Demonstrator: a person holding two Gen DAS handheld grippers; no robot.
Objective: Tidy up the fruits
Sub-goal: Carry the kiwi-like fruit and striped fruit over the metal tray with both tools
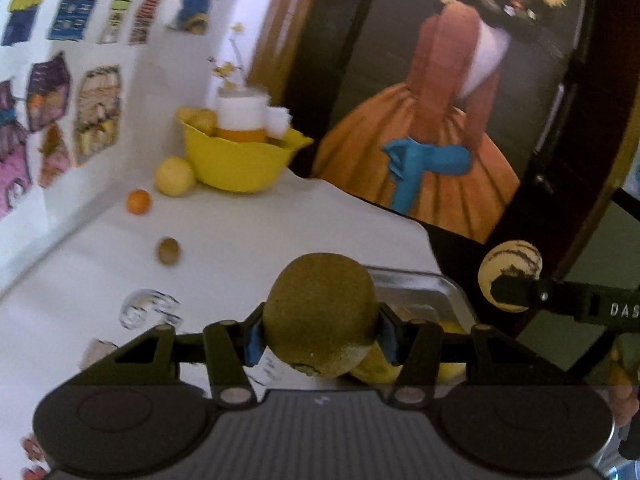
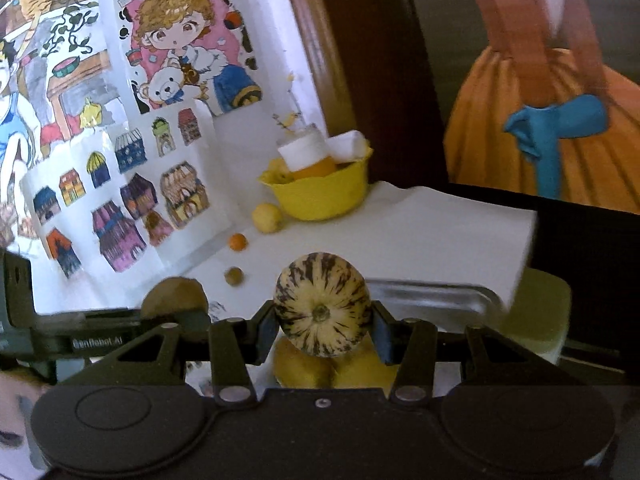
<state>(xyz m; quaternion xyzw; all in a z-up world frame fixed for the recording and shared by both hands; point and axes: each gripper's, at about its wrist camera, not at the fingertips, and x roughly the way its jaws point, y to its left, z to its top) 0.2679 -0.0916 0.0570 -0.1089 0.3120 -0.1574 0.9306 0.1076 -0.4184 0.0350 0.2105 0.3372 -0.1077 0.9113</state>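
The left gripper (image 1: 320, 334) has its fingers (image 1: 253, 340) closed against both sides of a brown kiwi (image 1: 320, 312), which is lifted clear of the white table (image 1: 248, 248). The right gripper (image 2: 323, 330) has its fingers (image 2: 266, 332) pressed onto a cream, dark-striped melon (image 2: 322, 304), stem end facing the camera, also off the table. In the left wrist view that striped melon (image 1: 510, 268) shows at about 3 o'clock from the kiwi, well apart from it; in the right wrist view the kiwi (image 2: 174, 296) sits at about 9 o'clock from the melon. A metal tray (image 1: 416, 284) lies just behind and below both fruits, its rim at 1 o'clock from the kiwi, and yellow fruit (image 2: 304, 364) lies beneath the fingers. Farther out on the table, at 11 o'clock, a small brown fruit (image 1: 168, 251), a small orange fruit (image 1: 138, 201) and a pale yellow round fruit (image 1: 175, 176) line up toward a yellow bowl (image 1: 240, 160); the round fruit is just beside the bowl. The bowl holds a white-and-orange container (image 1: 242, 118) and some yellow pieces. Colored drawings (image 2: 120, 184) stand along the table's 9 o'clock side.
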